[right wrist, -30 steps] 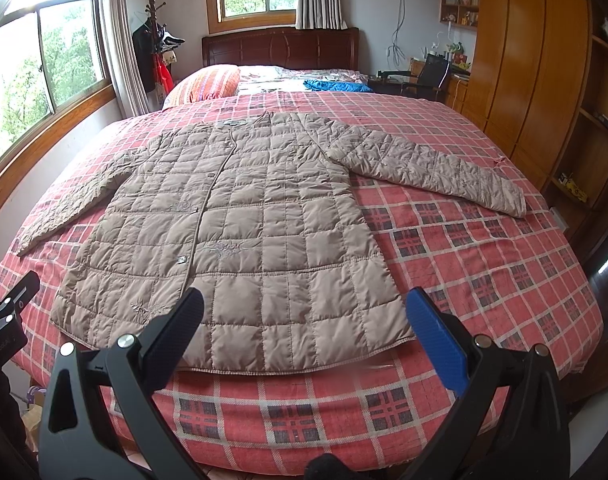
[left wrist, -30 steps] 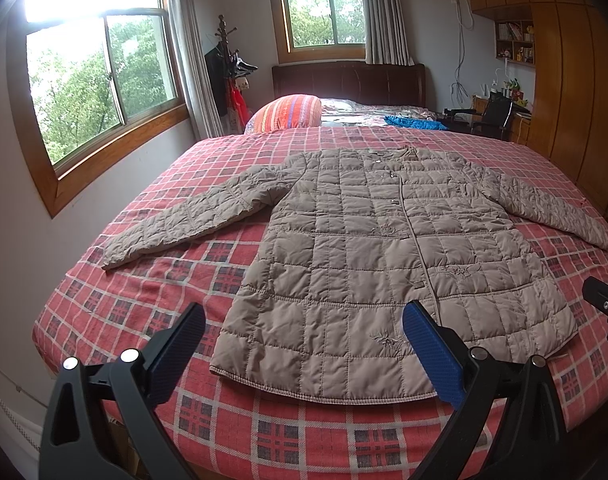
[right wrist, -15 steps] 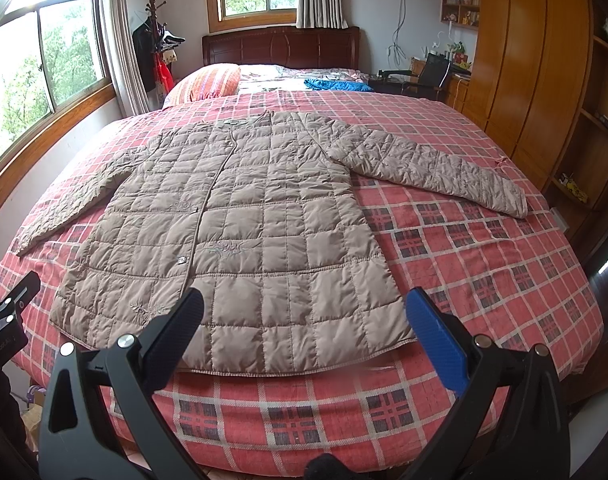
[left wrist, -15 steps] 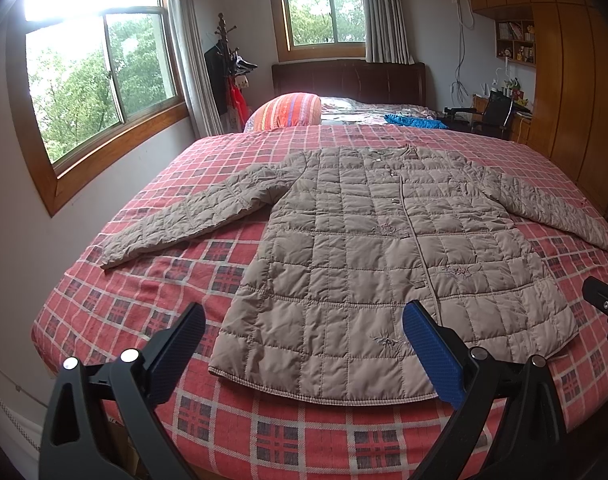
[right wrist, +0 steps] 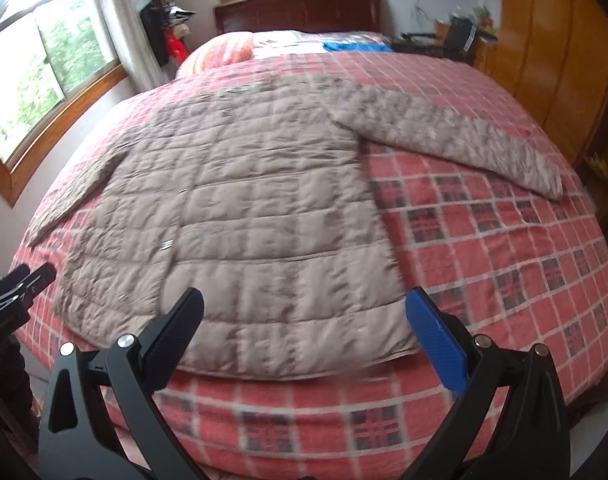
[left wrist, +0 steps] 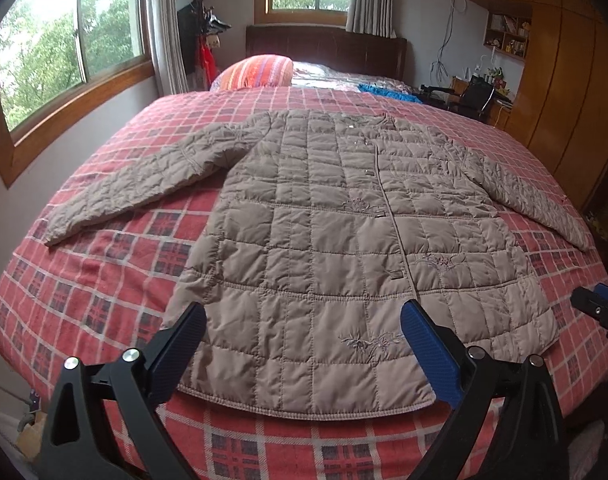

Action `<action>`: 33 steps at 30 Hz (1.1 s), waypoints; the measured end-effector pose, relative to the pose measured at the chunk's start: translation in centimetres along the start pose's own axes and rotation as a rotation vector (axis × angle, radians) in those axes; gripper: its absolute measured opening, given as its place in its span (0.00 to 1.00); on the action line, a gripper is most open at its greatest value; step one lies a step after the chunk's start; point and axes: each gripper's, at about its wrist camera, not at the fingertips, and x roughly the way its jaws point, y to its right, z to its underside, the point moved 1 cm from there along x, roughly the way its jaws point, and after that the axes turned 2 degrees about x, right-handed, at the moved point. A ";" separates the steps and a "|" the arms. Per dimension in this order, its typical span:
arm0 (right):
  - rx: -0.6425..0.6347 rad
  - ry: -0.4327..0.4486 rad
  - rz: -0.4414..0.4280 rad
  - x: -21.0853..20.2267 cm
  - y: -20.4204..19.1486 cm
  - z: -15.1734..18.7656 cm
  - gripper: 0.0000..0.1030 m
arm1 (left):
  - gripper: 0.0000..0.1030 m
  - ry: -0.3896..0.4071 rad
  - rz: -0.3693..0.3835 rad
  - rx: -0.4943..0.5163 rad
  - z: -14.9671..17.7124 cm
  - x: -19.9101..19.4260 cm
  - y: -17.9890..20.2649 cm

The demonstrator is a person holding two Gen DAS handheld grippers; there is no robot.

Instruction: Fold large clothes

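- Jacket (left wrist: 336, 248), a quilted beige one, lies flat and face up on the bed with the red plaid cover (left wrist: 103, 280), its 2 sleeves spread out to the sides; its hem is just ahead of both my tools.
- My left gripper (left wrist: 301, 344) is released, jaws wide apart, holding nothing; it hangs over the hem, nearer to the left corner of it.
- My right gripper (right wrist: 304, 320) is also released and empty, above the hem near the right corner; this view is blurred, so I cannot judge fine details of the cloth.
- I judge that folding has not begun, and the first step is to take a sleeve or a side edge.
- To do it well, I would lower each tool until 1 finger slides under the edge, then close on the seam, not on the puffy filling.
- I would lift low and carry the cloth across slowly, because this thick fabric may spring back.
- The sleeve tips (right wrist: 552, 184) lie far ahead and to the side of the tools, so reaching them calls for moving along the bed.
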 end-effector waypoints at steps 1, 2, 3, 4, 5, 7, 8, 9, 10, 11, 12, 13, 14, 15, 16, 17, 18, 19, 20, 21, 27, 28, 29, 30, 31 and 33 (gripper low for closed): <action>0.030 0.003 0.004 0.2 1.5 -0.6 0.97 | 0.95 -0.016 0.005 -0.005 -0.6 1.0 0.1; 0.065 0.012 0.004 0.2 3.3 -1.4 0.97 | 0.95 -0.032 0.010 -0.002 -1.3 1.9 0.4; 0.101 0.026 0.000 0.3 5.2 -2.3 0.97 | 0.95 -0.048 0.012 0.004 -2.0 2.8 0.8; 0.144 0.043 0.006 0.4 7.6 -3.2 0.97 | 0.95 -0.063 0.019 0.010 -2.9 3.7 1.4; 0.176 0.060 0.026 0.6 9.7 -4.1 0.97 | 0.95 -0.069 0.034 0.017 -3.9 4.5 2.1; 0.215 0.066 0.093 1.1 13.8 -6.1 0.97 | 0.95 -0.070 0.072 0.042 -6.0 6.0 4.1; 0.231 0.053 0.125 1.6 16.1 -7.2 0.97 | 0.95 -0.071 0.084 0.063 -7.1 6.7 5.3; 0.260 0.046 0.143 1.9 18.3 -8.2 0.97 | 0.95 -0.069 0.102 0.091 -8.3 7.5 6.8; 0.289 0.041 0.146 2.2 20.4 -9.0 0.97 | 0.95 -0.065 0.119 0.119 -9.5 8.2 8.3; 0.321 0.034 0.148 2.6 22.9 -9.9 0.97 | 0.95 -0.056 0.128 0.147 -10.8 8.9 9.9; 0.356 0.022 0.152 3.0 25.4 -10.7 0.97 | 0.95 -0.049 0.139 0.176 -12.0 9.6 11.5; 0.383 0.008 0.160 3.5 27.3 -11.3 0.97 | 0.95 -0.060 0.151 0.193 -13.1 10.6 13.1; 0.408 -0.001 0.175 4.0 29.6 -12.0 0.97 | 0.95 -0.071 0.167 0.193 -14.3 11.6 14.6; 0.423 -0.009 0.189 4.6 31.7 -12.5 0.97 | 0.95 -0.081 0.188 0.185 -15.2 12.7 16.0; 0.438 -0.019 0.205 5.2 33.4 -12.9 0.97 | 0.95 -0.095 0.208 0.176 -16.0 13.8 17.3; 0.460 -0.034 0.209 5.9 34.9 -13.1 0.97 | 0.95 -0.109 0.228 0.172 -16.8 14.9 18.6; 0.483 -0.058 0.184 6.9 36.8 -13.3 0.97 | 0.94 -0.126 0.247 0.168 -17.4 15.9 19.9; 0.502 -0.075 0.172 7.8 38.0 -13.4 0.97 | 0.93 -0.142 0.261 0.164 -17.9 17.0 21.0; 0.517 -0.084 0.176 8.7 38.6 -13.5 0.96 | 0.92 -0.157 0.266 0.162 -18.4 18.1 22.1; 0.531 -0.090 0.183 9.3 39.7 -13.6 0.96 | 0.89 -0.172 0.264 0.160 -18.8 19.1 22.9; 0.547 -0.142 0.170 12.1 41.4 -13.9 0.96 | 0.82 -0.251 0.254 0.126 -20.1 24.5 26.0; 0.536 -0.145 0.175 12.4 41.4 -14.1 0.96 | 0.81 -0.263 0.262 0.122 -20.2 25.1 26.3; 0.525 -0.147 0.182 12.7 41.4 -14.2 0.96 | 0.80 -0.274 0.266 0.117 -20.2 25.7 26.5; 0.517 -0.150 0.187 12.8 41.3 -14.3 0.96 | 0.80 -0.284 0.270 0.110 -20.3 26.2 26.7; 0.514 -0.151 0.181 12.9 41.4 -14.4 0.96 | 0.78 -0.291 0.275 0.104 -20.4 26.7 26.9; 0.513 -0.170 0.181 13.7 41.1 -14.9 0.94 | 0.71 -0.302 0.279 0.095 -20.8 27.6 27.2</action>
